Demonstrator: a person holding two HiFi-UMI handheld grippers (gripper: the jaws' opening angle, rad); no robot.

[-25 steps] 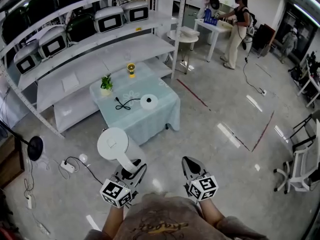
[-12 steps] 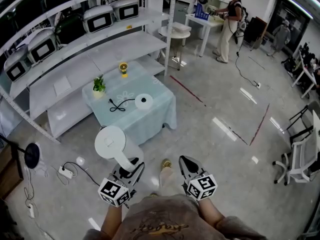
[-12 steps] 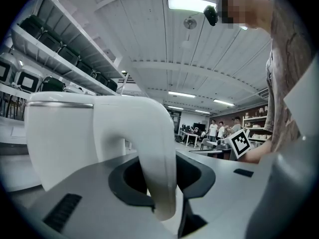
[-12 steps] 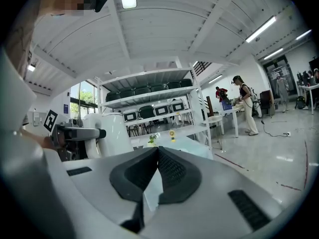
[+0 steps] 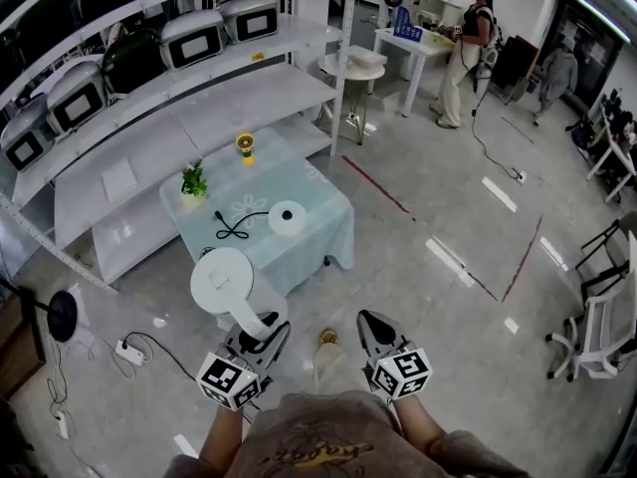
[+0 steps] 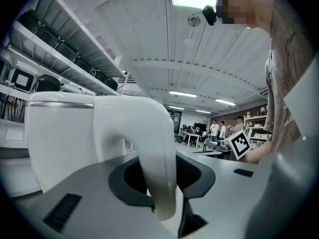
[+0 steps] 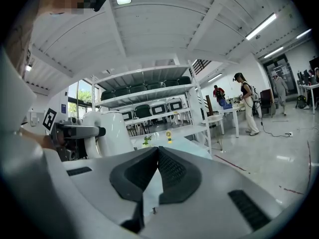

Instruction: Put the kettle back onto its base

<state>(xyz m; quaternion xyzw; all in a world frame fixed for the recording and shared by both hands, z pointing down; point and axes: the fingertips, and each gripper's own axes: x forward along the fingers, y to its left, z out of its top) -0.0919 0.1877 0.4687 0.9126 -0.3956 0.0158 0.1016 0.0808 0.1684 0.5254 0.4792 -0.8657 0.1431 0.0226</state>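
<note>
Our left gripper [image 5: 261, 333] is clamped on the handle of the white kettle [image 5: 223, 283], holding it over the floor on the near side of the low table [image 5: 320, 225]. The round base [image 5: 287, 217] sits on that table. Our right gripper [image 5: 370, 325] has its jaws together, empty.

**Lab-like test room, staged with props**

White metal shelving [image 5: 229, 103] at the upper left holds rows of identical countertop appliances [image 5: 194, 36]. Tape lines [image 5: 523, 260] mark the glossy floor at right. At the top, a person [image 5: 466, 53] in headgear works at a white table [image 5: 423, 48].
</note>
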